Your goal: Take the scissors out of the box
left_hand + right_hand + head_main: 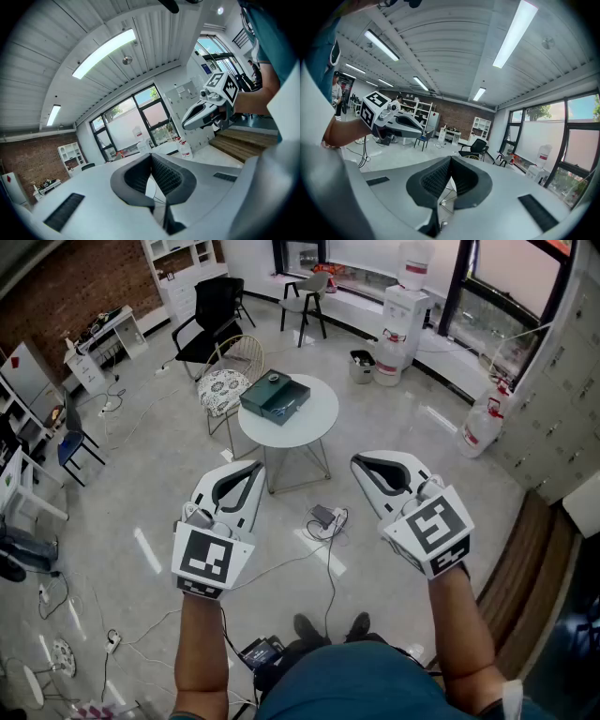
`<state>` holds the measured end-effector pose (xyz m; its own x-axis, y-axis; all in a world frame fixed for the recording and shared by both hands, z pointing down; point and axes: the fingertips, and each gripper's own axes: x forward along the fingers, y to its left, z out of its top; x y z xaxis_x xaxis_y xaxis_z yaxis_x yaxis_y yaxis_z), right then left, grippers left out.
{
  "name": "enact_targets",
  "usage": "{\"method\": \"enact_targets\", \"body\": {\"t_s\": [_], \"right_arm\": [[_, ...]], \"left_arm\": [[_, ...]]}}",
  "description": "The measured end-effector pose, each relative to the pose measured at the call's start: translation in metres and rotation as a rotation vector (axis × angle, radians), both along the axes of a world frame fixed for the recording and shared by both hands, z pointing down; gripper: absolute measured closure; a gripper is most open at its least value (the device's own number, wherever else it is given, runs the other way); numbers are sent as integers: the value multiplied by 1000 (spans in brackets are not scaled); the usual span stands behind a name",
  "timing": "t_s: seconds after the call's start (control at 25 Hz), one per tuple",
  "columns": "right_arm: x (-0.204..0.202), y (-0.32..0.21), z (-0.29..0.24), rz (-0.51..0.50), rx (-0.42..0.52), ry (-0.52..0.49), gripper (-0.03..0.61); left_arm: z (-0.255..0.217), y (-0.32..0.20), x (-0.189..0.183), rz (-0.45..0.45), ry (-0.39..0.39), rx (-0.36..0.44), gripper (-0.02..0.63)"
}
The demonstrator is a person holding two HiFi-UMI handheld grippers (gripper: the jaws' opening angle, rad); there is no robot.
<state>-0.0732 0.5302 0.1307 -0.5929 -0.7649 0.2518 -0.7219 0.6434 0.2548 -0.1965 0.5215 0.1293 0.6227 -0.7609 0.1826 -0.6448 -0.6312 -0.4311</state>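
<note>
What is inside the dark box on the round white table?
The dark box on the round white table looks closed, so its lid hides the contents; no scissors show. A small object lies on the lid.

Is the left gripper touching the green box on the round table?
Apart. In the head view the left gripper is short of the table; bare tabletop shows between it and the box.

Floor [141,427]: polished, glossy. Tabletop [314,423]: smooth, matt; thin metal legs [323,460]. Left hand-held gripper [255,468], right hand-held gripper [358,461]: smooth white plastic shells, ribbed black pads [164,174].
</note>
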Motion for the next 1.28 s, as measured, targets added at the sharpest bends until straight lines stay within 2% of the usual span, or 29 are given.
{"method": "enact_targets", "body": {"t_s": [0.2,0.76,1.04,1.28], "right_arm": [[-7,-10,2,8,0,-1,541],[-67,-21,0,31,6,-20,540],[-63,-54,4,1,8,-74,540],[-38,-97,6,-37,-7,-98,540]], "left_arm": [[3,-10,-7,7,1,-2,595],[6,-20,-63,45,27,-2,595],[17,-43,-65,23,11,-13,595],[16,-75,-37,-16,-16,-24,595]]}}
